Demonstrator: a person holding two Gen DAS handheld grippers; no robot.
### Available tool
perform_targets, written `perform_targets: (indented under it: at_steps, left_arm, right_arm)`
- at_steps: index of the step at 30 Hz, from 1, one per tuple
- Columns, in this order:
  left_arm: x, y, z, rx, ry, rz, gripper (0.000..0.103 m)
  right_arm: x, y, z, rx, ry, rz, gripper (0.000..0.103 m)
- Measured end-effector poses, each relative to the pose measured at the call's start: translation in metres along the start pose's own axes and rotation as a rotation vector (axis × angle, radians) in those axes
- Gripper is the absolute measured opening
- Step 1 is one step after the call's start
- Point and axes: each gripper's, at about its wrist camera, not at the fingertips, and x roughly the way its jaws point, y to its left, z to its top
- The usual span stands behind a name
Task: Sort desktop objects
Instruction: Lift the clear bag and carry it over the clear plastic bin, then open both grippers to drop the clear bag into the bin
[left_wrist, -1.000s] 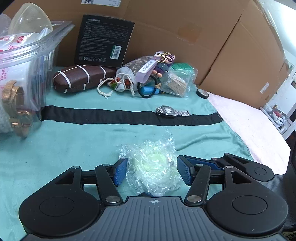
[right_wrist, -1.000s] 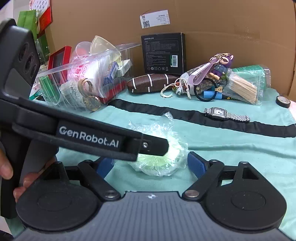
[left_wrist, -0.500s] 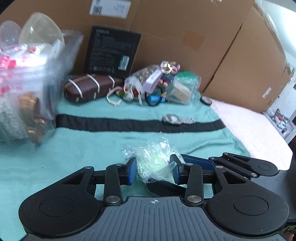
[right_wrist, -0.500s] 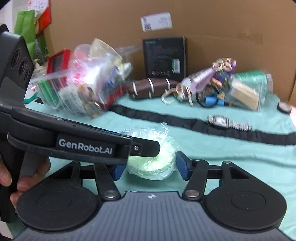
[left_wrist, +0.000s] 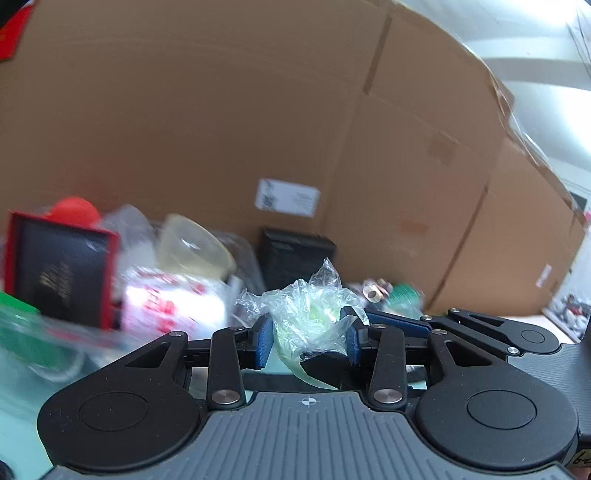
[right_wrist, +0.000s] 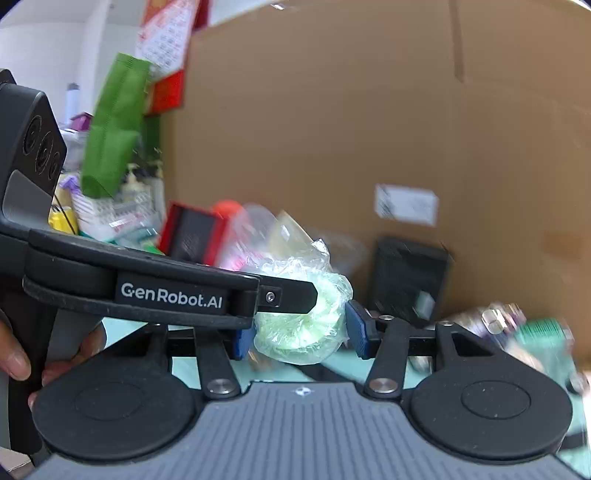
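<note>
A pale green roll wrapped in clear plastic (left_wrist: 308, 319) is held up off the teal cloth. My left gripper (left_wrist: 308, 338) is shut on it, blue pads pressing both sides. In the right wrist view the same wrapped roll (right_wrist: 301, 325) sits between my right gripper's (right_wrist: 299, 336) blue pads, which also press on it. The left gripper's body crosses in front of it from the left. Both views tilt up toward the cardboard wall.
A clear plastic bin (left_wrist: 155, 295) with a red-edged black box (left_wrist: 59, 277), cups and packets stands at the left. A black box (left_wrist: 295, 254) leans on the cardboard boxes (left_wrist: 221, 129) behind. Blurred small items (right_wrist: 517, 325) lie at the right.
Both grippers closed on the wrapped green roll and lifted it off the cloth. The views swung upward and toward the bin on the left.
</note>
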Motion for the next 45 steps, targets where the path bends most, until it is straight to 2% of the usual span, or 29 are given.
perform_targets:
  at_steps: [8, 11, 16, 17, 20, 21, 22, 23, 27, 32, 35, 45]
  left_arm:
    - [-0.035, 0.073, 0.024, 0.008, -0.073, 0.172, 0.041]
    - [-0.040, 0.102, 0.029, -0.012, -0.081, 0.205, 0.042]
    - [-0.035, 0.145, 0.037, -0.037, -0.091, 0.219, 0.044]
    - [-0.034, 0.151, 0.038, -0.038, -0.095, 0.219, 0.047]
    - [-0.025, 0.174, 0.038, -0.054, -0.091, 0.193, 0.054]
    - [-0.023, 0.182, 0.036, -0.071, -0.088, 0.192, 0.065]
    - [-0.020, 0.188, 0.034, -0.089, -0.082, 0.200, 0.071]
    - [-0.019, 0.192, 0.032, -0.101, -0.087, 0.208, 0.079]
    - [-0.024, 0.202, 0.025, -0.113, -0.122, 0.226, 0.093]
    - [-0.029, 0.206, 0.024, -0.119, -0.141, 0.238, 0.103]
    - [-0.032, 0.202, 0.022, -0.095, -0.129, 0.238, 0.103]
    - [-0.037, 0.184, 0.016, -0.078, -0.086, 0.229, 0.103]
  right_arm:
    - [0.070, 0.059, 0.034, -0.013, -0.028, 0.143, 0.057]
    - [0.093, 0.078, 0.041, -0.006, -0.024, 0.174, 0.057]
    - [0.130, 0.100, 0.052, -0.003, -0.008, 0.177, 0.057]
    - [0.137, 0.103, 0.053, -0.006, -0.008, 0.175, 0.058]
    - [0.157, 0.111, 0.051, -0.024, 0.000, 0.166, 0.069]
    - [0.163, 0.113, 0.049, -0.025, 0.017, 0.160, 0.072]
    - [0.166, 0.115, 0.047, -0.027, 0.032, 0.149, 0.072]
    - [0.168, 0.116, 0.044, -0.031, 0.041, 0.143, 0.074]
    - [0.169, 0.120, 0.038, -0.055, 0.035, 0.130, 0.086]
    - [0.173, 0.123, 0.039, -0.066, 0.024, 0.093, 0.099]
    - [0.172, 0.125, 0.037, -0.070, 0.017, 0.074, 0.103]
    - [0.160, 0.121, 0.035, -0.050, 0.004, 0.090, 0.103]
